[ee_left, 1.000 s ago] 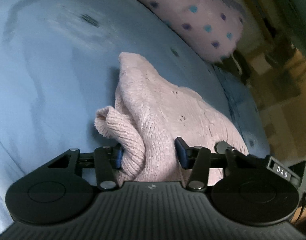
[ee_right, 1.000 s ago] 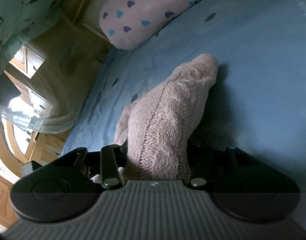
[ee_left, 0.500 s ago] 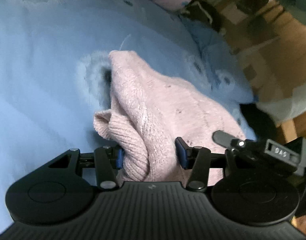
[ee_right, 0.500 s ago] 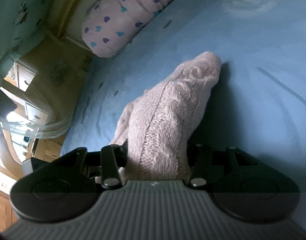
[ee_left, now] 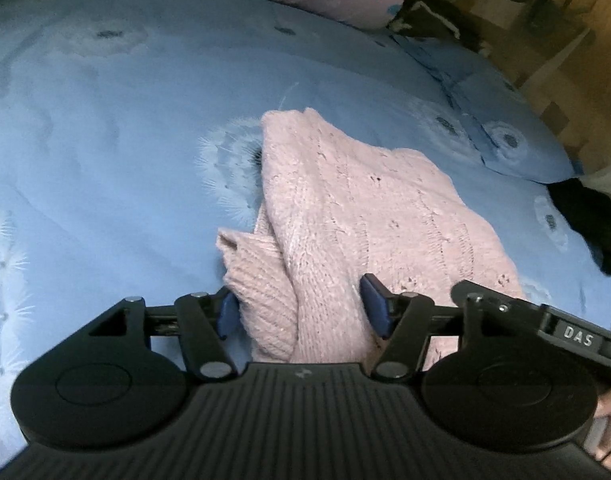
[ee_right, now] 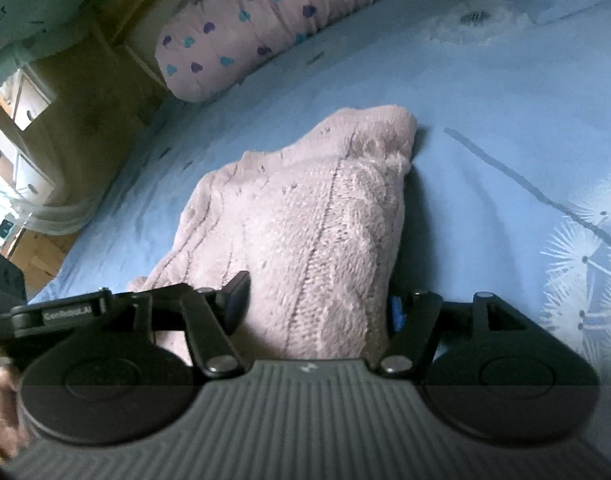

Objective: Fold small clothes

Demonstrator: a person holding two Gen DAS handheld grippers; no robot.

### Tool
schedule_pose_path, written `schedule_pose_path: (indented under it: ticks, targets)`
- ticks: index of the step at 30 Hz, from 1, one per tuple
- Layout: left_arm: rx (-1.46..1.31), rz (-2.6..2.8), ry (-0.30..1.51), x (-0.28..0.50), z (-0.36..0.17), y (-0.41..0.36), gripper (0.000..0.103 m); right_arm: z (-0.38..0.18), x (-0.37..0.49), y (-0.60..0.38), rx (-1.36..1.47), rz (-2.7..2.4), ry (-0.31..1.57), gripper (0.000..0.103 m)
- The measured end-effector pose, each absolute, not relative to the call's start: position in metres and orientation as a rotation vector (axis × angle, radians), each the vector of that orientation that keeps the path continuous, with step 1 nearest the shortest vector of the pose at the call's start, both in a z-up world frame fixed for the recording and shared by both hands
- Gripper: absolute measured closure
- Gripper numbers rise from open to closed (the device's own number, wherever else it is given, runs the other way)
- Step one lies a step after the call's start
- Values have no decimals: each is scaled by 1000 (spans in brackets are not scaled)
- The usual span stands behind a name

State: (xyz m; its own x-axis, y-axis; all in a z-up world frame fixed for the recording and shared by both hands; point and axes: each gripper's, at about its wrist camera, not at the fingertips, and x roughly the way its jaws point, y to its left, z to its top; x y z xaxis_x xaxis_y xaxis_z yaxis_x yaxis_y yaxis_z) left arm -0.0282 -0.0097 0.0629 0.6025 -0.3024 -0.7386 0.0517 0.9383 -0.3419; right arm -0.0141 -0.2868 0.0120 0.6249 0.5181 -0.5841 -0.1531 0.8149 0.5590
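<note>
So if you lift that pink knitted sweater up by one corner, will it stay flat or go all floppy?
Probably floppy: the sweater already lies in soft rumpled folds on the blue bedsheet. Its fuzzy, chunky knit likely grips rather than slips. It looks light, and it shouldn't break.

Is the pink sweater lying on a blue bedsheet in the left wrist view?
Yes, the sweater rests on the blue sheet.

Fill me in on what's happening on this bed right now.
A person with a handheld gripper in each hand is folding a pink knit sweater on a blue bedspread. The left gripper and right gripper have both just been opening, the knit bunched between their jaws. A heart-print pillow lies beyond.
</note>
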Motion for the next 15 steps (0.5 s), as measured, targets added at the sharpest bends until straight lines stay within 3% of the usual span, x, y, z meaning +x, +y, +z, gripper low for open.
schedule_pose_path:
  ticks: [9, 15]
  targets:
    - [-110, -116, 843, -70, 91, -30, 30, 37, -53, -291, 431, 324, 729, 32]
    - [-112, -105, 836, -100, 96, -37, 21, 54, -81, -289, 364, 325, 688, 28]
